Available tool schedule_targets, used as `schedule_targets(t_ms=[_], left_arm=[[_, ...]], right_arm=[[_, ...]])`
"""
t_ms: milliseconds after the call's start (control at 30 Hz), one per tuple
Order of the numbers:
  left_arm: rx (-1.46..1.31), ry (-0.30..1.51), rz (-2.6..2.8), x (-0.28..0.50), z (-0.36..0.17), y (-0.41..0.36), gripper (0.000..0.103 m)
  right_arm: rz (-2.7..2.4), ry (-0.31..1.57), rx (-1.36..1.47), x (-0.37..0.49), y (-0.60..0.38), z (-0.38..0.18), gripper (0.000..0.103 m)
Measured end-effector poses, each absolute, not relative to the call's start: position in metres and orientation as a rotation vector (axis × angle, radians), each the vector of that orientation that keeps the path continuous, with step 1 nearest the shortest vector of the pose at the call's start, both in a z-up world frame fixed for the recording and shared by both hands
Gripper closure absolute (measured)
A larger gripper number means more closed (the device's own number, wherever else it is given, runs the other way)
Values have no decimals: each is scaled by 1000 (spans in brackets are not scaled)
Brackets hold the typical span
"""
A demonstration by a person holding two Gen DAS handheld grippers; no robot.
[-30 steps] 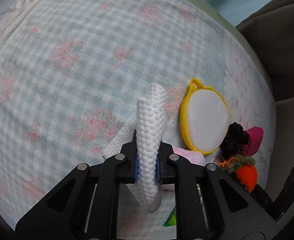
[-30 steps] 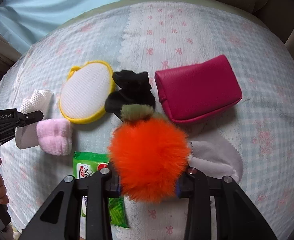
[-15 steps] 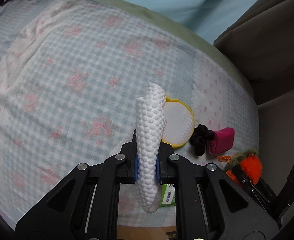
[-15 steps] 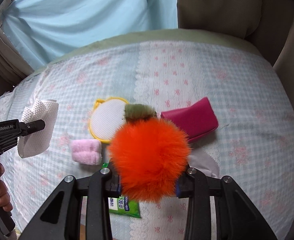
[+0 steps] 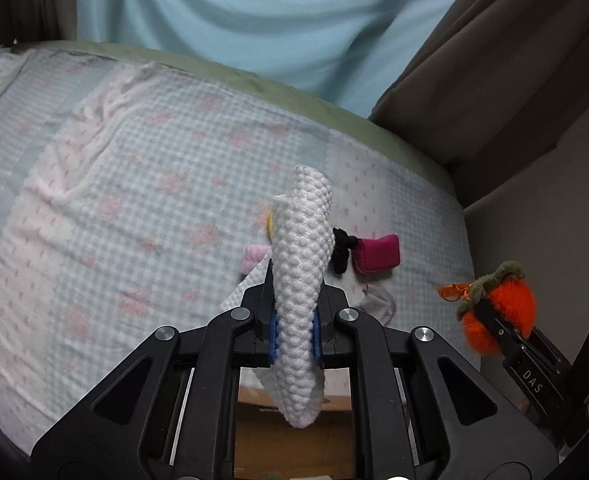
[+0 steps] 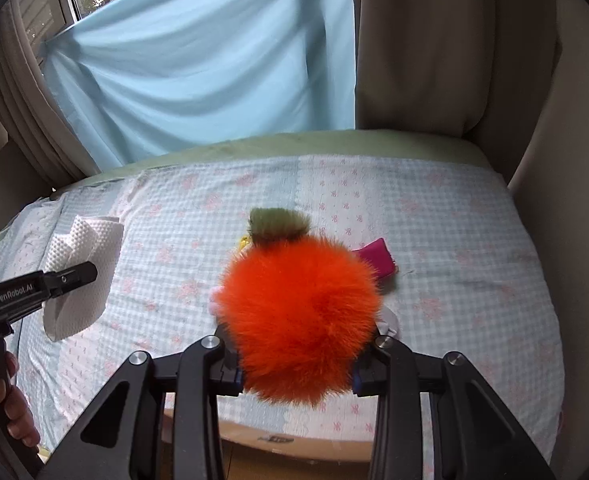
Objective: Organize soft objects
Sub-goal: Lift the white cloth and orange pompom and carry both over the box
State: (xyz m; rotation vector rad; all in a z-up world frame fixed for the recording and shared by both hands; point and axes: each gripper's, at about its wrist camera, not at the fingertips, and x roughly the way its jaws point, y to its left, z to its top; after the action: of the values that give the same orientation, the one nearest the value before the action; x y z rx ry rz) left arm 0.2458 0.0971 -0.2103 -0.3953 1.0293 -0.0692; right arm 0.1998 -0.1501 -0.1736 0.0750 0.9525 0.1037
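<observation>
While pinched between jaws: white cloth (image 5: 300,276) | orange pompom (image 6: 298,320)

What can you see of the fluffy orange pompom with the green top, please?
The fluffy orange pompom is a round ball of long, fur-like fibres with an olive-green fuzzy tuft on top. The right gripper is shut on it, one finger at each side, holding it in the air above the checked floral bedcover. The left view shows a small orange loop by its green stem.

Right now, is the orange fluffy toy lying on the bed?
No, the orange fluffy toy is clamped in the right gripper, held above the checked bedspread.
</observation>
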Motion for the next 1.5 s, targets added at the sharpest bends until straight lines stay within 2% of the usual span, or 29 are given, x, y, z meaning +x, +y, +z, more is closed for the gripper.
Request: schedule_targets(t_ms=[300,633,1067,1500], left_arm=[[-380,1008,-107,147,-168,92,93],[-297,1071,-95,63,-174,69,93],[-84,1273,-201,27,-245,5,93],[145,1406,-277,71,-341,-15,93]], right_arm=[[97,921,43,119,-153,-133,70],[136,987,13,49,-148,-150,70],[110,1183,29,15,-152,-224,70],[23,1417,72,59,-153,-327,70]])
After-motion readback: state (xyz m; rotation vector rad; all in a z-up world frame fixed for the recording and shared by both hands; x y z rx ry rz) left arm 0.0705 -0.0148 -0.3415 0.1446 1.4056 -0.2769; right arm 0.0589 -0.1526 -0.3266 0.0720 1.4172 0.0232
